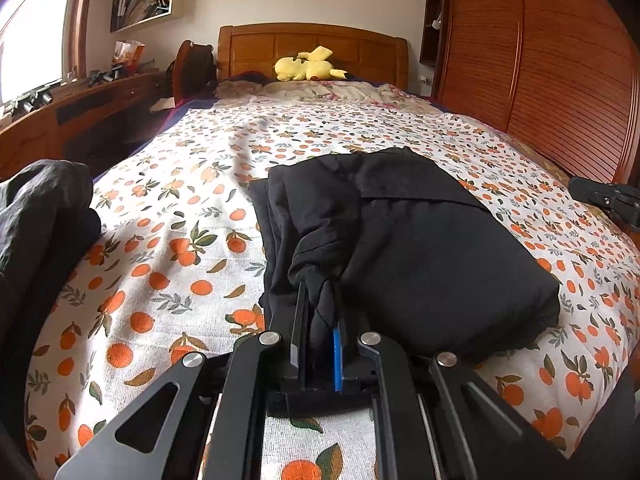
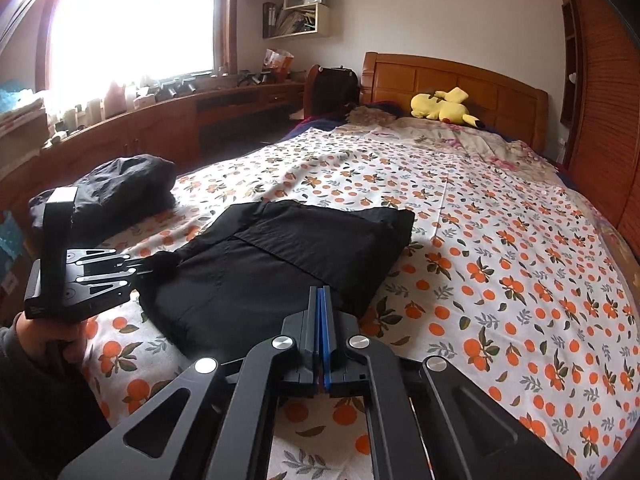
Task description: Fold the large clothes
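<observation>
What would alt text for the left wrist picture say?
The left gripper pinches a bunched corner of a folded black garment lying on an orange-print bedsheet. A yellow plush toy rests by the wooden headboard.

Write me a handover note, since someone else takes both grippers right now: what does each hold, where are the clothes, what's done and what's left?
Left gripper: shut on a bunched corner of the black folded garment.
Right gripper: fingers closed together at the garment's near edge, nothing visibly between them.
The garment lies as a compact rectangle on the orange-print bedsheet.
A second dark garment sits crumpled near the bed's left edge.
Done: main folds.
Left: probably tuck the pinched corner flat, release, then fold the crumpled one.
</observation>
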{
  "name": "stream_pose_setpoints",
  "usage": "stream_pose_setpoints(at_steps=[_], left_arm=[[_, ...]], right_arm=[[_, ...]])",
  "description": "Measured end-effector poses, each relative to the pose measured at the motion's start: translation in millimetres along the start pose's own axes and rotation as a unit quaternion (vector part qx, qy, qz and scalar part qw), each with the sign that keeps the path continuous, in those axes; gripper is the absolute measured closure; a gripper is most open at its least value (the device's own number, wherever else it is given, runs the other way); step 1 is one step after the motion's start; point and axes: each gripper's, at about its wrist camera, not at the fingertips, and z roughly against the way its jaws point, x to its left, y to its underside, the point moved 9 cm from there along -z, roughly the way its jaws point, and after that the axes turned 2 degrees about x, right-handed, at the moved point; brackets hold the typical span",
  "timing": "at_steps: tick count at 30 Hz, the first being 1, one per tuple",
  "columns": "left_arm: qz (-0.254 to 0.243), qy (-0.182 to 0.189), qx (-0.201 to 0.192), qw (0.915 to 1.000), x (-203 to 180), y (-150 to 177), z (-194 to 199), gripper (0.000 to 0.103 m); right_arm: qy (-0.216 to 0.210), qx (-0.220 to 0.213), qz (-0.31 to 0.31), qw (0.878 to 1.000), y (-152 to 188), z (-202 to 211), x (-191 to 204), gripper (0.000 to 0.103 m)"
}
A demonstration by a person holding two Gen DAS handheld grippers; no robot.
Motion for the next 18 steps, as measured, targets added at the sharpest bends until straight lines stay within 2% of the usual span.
stream_pose_setpoints(at_steps=[14,15,16,17,18], left_arm=[[0.000,0.004,0.004,1.0000,6,4,-1,0.092],[-0.001,0.004,0.004,1.0000,6,4,-1,0.092],[-0.001,0.003,0.004,1.0000,6,5,-1,0.092],[0.000,0.004,0.004,1.0000,6,5,-1,0.092],[0.000,0.004,0.005,1.0000,6,5,-1,0.092]], right_arm=[[-0.008,0.016,0.002,1.000,-6,-41,5,0.103],[-0.009,0.019,0.001,1.000,-8,-47,4,0.096],[-0.011,0.024,0.000,1.000,-9,-54,2,0.061],[-0.018,0.027,-0.002,0.999,-12,-65,0,0.039],[-0.026,0.023,-0.002,0.999,-14,-71,-1,0.006]])
